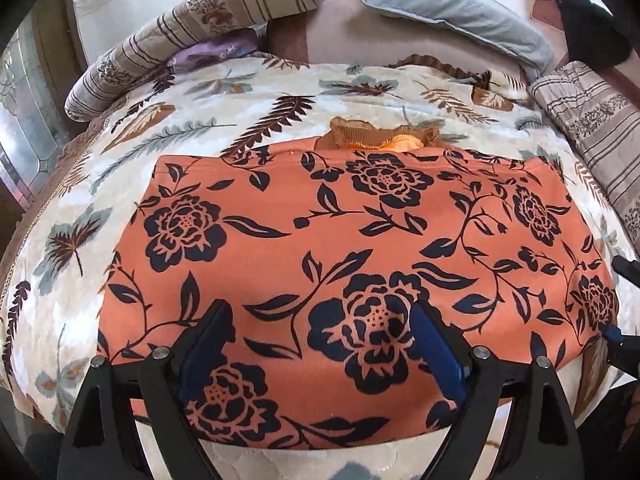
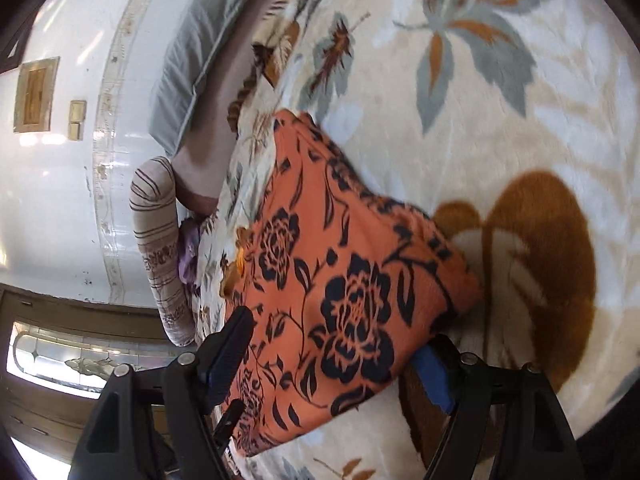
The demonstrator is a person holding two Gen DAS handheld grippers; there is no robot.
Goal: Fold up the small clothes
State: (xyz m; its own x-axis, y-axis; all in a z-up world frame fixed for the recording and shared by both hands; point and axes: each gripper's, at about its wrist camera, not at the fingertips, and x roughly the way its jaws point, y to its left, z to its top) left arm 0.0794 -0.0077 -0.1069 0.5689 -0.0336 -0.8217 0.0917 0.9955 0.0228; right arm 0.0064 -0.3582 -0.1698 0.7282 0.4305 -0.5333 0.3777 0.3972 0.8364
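An orange garment with dark blue flowers (image 1: 340,240) lies flat on the leaf-patterned blanket (image 1: 160,120). A ruffled orange trim (image 1: 376,136) peeks out at its far edge. My left gripper (image 1: 320,320) hovers open over the garment's near edge, its blue-padded fingers spread wide above the cloth and gripping nothing. My right gripper (image 1: 620,300) sits at the garment's right side. In the rolled right wrist view the garment (image 2: 352,280) fills the gap of the right gripper (image 2: 336,344). Its jaws stand wide and open. One blue pad (image 2: 434,376) sits at the cloth's edge, beside the blanket (image 2: 460,120).
A striped bolster (image 1: 192,32), a grey pillow (image 1: 452,12) and a purple cloth (image 1: 216,50) lie at the head of the bed. Another striped pillow (image 1: 596,128) is at the right, with a black item (image 1: 580,20) above it. The bed's edge runs along the left.
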